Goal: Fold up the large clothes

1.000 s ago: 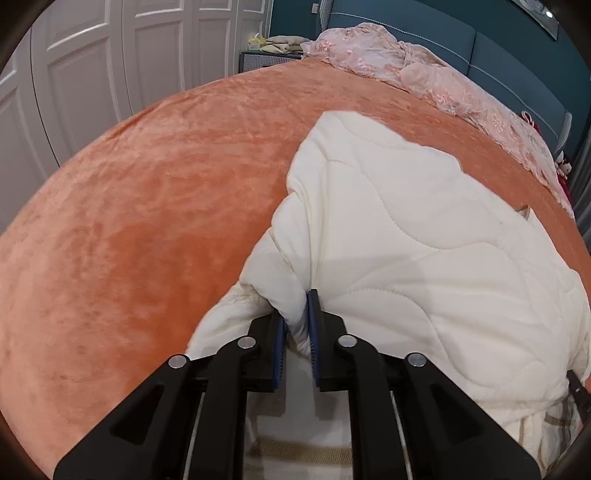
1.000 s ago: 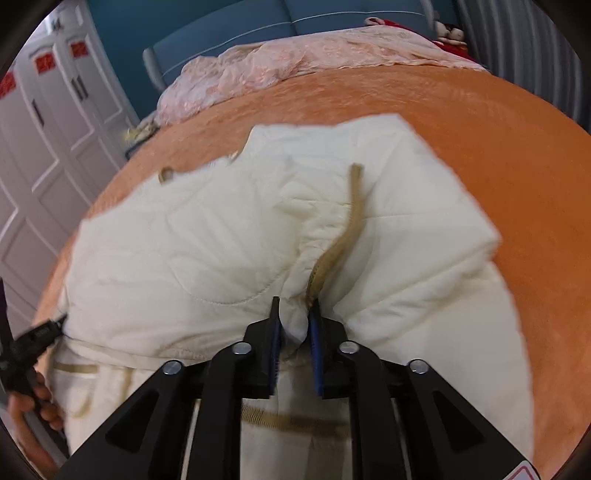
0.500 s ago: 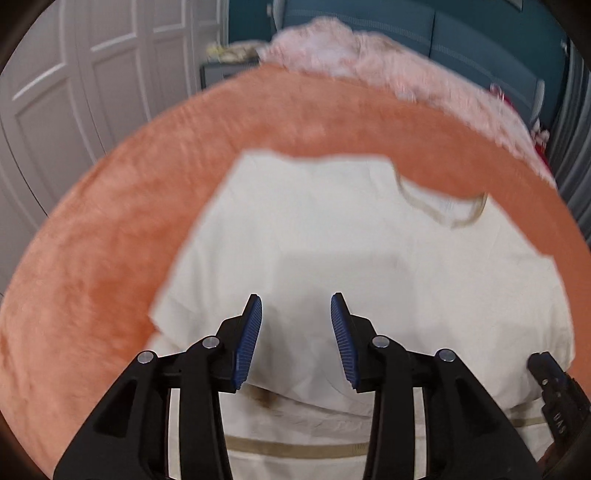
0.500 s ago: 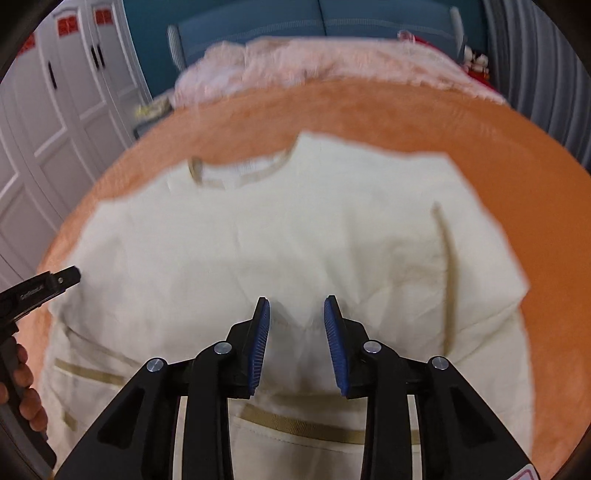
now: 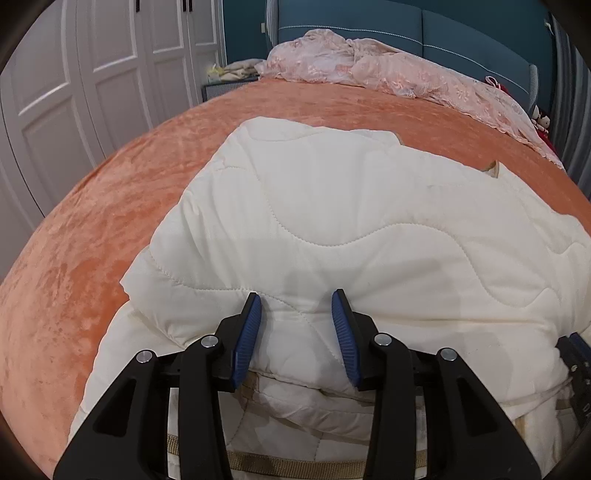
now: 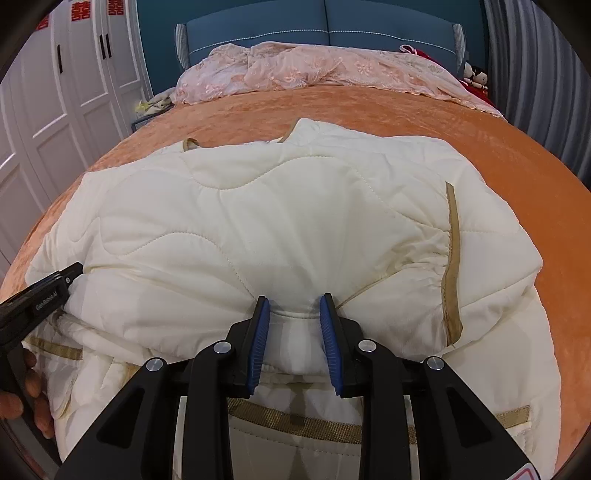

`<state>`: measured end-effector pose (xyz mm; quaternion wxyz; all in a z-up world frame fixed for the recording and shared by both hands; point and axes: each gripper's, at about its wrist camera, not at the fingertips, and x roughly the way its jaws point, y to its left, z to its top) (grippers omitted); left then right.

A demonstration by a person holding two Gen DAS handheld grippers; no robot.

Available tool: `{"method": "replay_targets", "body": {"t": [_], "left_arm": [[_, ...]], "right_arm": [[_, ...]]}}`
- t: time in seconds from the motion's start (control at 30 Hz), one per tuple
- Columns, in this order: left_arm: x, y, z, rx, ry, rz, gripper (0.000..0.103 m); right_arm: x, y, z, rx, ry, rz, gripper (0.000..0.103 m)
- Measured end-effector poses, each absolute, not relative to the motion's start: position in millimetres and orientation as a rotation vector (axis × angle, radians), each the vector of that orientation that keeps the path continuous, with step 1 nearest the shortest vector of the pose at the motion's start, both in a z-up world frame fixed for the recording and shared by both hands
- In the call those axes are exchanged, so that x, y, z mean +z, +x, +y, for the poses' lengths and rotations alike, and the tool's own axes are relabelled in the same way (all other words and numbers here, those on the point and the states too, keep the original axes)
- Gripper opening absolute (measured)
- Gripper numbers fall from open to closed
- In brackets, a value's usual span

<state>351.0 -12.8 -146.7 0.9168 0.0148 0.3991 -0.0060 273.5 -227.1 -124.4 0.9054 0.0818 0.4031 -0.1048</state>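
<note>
A cream quilted jacket point(image 5: 362, 221) with tan trim lies folded over itself on the orange bedspread point(image 5: 110, 221); it also shows in the right wrist view point(image 6: 280, 221). My left gripper point(image 5: 295, 306) is open, its blue pads either side of the near folded edge, holding nothing. My right gripper point(image 6: 293, 306) is open over the same near edge, further right, with a gathered fold between the pads but not pinched. A tan-trimmed cuff point(image 6: 452, 258) lies to its right. The left gripper's body point(image 6: 33, 302) shows at the left edge.
A pink lace cover point(image 6: 332, 70) is bunched at the head of the bed against the blue headboard point(image 6: 325, 22). White wardrobe doors point(image 5: 92, 74) stand to the left. A nightstand with cloths point(image 5: 229, 74) is beside the bed.
A second ago both grippers were shut on the jacket's fabric. Both have since opened and let it go, and the folded-over part now rests on the bed.
</note>
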Motion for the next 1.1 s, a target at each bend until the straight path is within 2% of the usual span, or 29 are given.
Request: {"method": "replay_targets", "body": {"t": [0.17, 0.3, 0.43, 0.47, 0.53, 0.57, 0.6, 0.73, 0.87, 0.97, 1.0, 1.03, 1.07, 1.1], "left_arm": [[-128.9, 353.0, -1.9, -0.067, -0.028, 0.857, 0.039], [-88.9, 367.6, 24.1, -0.089, -0.080, 0.844, 0.039], [-57.6, 433.7, 44.6, -0.066, -0.163, 0.862, 0.047], [-55.4, 449.7, 43.4, -0.055, -0.158, 0.868, 0.048], [-57.5, 480.8, 40.9, -0.043, -0.156, 0.884, 0.052], [-62.7, 497.6, 38.8, -0.042, -0.163, 0.908, 0.060], [-67.0, 506.7, 38.3, -0.036, -0.174, 0.924, 0.062], [-105.0, 539.0, 31.9, -0.055, -0.214, 1.005, 0.062], [-137.6, 540.6, 25.6, -0.028, -0.146, 0.988, 0.063], [-144.7, 534.7, 24.6, -0.021, -0.126, 0.930, 0.065], [-145.5, 534.1, 23.6, -0.018, -0.118, 0.922, 0.066], [-146.6, 533.6, 22.1, -0.014, -0.107, 0.913, 0.067], [-147.9, 533.0, 20.9, -0.012, -0.097, 0.903, 0.068], [-149.2, 532.0, 19.7, -0.007, -0.089, 0.892, 0.068]], "right_arm": [[-110.0, 273.9, -230.3, -0.196, 0.195, 0.851, 0.030], [-66.2, 290.1, -226.6, -0.113, 0.197, 0.800, 0.033], [-37.8, 357.4, -215.4, 0.020, 0.266, 0.782, 0.054], [-35.4, 379.6, -211.2, 0.048, 0.287, 0.787, 0.054], [-38.2, 424.0, -201.5, 0.101, 0.328, 0.807, 0.063], [-45.1, 451.5, -197.1, 0.120, 0.356, 0.828, 0.063], [-49.8, 465.2, -193.6, 0.121, 0.373, 0.839, 0.064], [-87.4, 524.5, -193.0, 0.087, 0.496, 0.903, 0.064], [-118.9, 548.6, -188.1, 0.073, 0.518, 0.953, 0.064], [-132.9, 553.8, -176.2, 0.101, 0.469, 0.970, 0.060], [-133.9, 552.4, -172.2, 0.120, 0.442, 0.958, 0.040], [-136.0, 552.8, -170.3, 0.137, 0.437, 0.963, 0.010], [-139.0, 553.2, -170.9, 0.143, 0.438, 0.969, 0.004], [-140.7, 550.5, -171.6, 0.148, 0.439, 0.957, 0.003]]}}
